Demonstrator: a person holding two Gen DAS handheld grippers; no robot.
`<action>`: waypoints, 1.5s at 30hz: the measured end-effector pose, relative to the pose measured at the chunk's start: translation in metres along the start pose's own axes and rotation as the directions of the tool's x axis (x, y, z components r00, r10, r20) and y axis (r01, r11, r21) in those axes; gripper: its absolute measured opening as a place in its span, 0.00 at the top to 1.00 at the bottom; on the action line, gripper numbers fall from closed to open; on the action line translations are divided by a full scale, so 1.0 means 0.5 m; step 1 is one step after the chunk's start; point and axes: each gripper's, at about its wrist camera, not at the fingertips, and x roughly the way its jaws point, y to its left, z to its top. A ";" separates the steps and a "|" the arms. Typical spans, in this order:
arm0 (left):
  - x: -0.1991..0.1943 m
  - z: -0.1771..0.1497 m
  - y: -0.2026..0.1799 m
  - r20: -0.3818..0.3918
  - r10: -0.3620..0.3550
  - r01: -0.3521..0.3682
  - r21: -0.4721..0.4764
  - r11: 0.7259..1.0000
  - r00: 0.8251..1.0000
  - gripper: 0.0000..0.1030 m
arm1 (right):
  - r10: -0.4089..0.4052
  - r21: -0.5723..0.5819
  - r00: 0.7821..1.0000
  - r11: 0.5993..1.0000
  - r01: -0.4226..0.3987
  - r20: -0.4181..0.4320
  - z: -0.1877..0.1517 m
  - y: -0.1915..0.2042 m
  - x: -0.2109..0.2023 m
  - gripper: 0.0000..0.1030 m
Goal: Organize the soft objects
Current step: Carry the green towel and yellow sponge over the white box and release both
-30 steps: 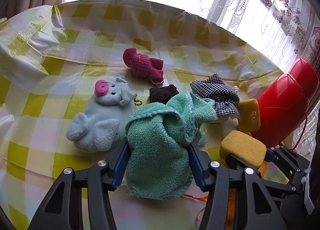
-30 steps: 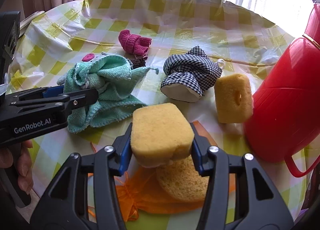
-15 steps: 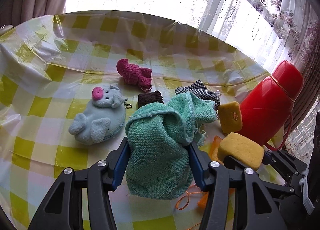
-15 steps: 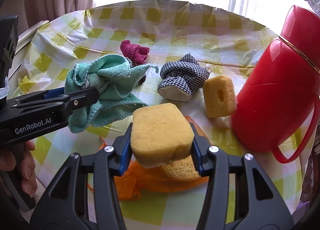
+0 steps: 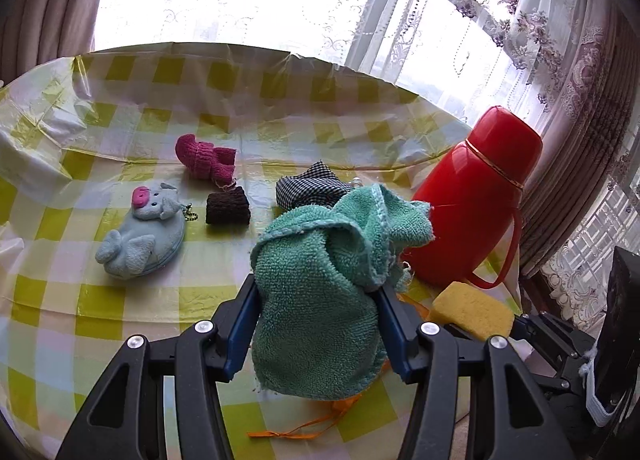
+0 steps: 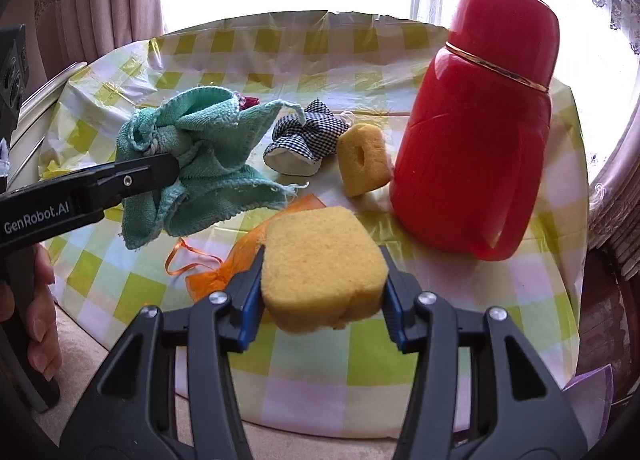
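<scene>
My left gripper (image 5: pixel 316 324) is shut on a teal terry towel (image 5: pixel 320 288) and holds it above the table; the towel also shows in the right wrist view (image 6: pixel 200 155). My right gripper (image 6: pixel 322 296) is shut on a yellow sponge (image 6: pixel 320 264), lifted over an orange mesh bag (image 6: pixel 244 256). On the checked tablecloth lie a blue plush pig (image 5: pixel 140 236), a pink knit piece (image 5: pixel 204 159), a dark brown knit piece (image 5: pixel 228 209), a black-and-white checked cloth (image 6: pixel 308 135) and a second yellow sponge with a hole (image 6: pixel 364 159).
A tall red thermos jug (image 6: pixel 476 127) stands at the table's right side, close to the holed sponge. The round table (image 5: pixel 280 99) has a plastic-covered yellow check cloth. Curtains and a bright window are behind. The front table edge is just under my right gripper.
Both grippers have risen and pulled back toward the near table edge, still holding the towel and the sponge. The objects on the table have not moved.
</scene>
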 end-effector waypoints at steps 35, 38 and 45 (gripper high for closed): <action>-0.019 -0.098 -0.440 -0.163 -0.324 0.360 0.302 0.883 0.932 0.46 | -0.309 0.290 0.905 0.873 0.392 -0.292 -0.394 -0.431 -0.304 0.45; -0.017 -0.104 -0.463 -0.183 -0.338 0.380 0.309 0.872 0.923 0.46 | -0.320 0.302 0.884 0.853 0.426 -0.342 -0.422 -0.451 -0.307 0.31; 0.001 -0.116 -0.532 -0.241 -0.385 0.447 0.320 0.835 0.891 0.46 | -0.330 0.375 0.875 0.807 0.457 -0.355 -0.447 -0.497 -0.326 0.25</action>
